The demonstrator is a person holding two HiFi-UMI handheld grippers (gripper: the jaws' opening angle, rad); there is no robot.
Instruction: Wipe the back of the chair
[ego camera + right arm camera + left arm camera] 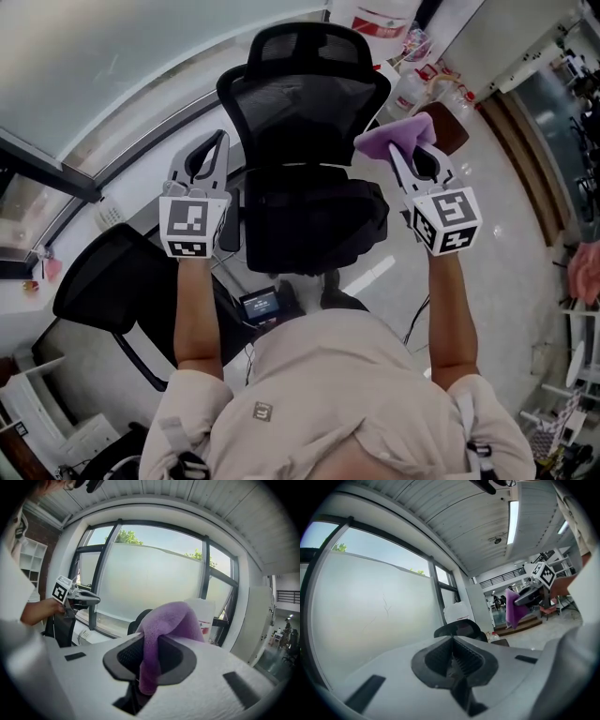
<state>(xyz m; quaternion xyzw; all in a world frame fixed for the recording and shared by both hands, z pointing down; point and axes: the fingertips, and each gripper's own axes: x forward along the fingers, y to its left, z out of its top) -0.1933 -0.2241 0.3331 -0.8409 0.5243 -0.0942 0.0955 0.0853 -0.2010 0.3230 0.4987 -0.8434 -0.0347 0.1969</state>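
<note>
Chair [305, 141] between left gripper [214, 148] and right gripper [409, 161]; cloth [397, 134] in right gripper.

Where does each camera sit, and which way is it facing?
Head view: on the head, facing steeply down at the chair; torso, forearms, left gripper, right gripper show.
Left gripper view: along its shut jaws toward the window; sleeve at right.
Right gripper view: along jaws shut on the purple cloth, toward the window; sleeve at left.
Shared: both gripper views show the headrest.
</note>
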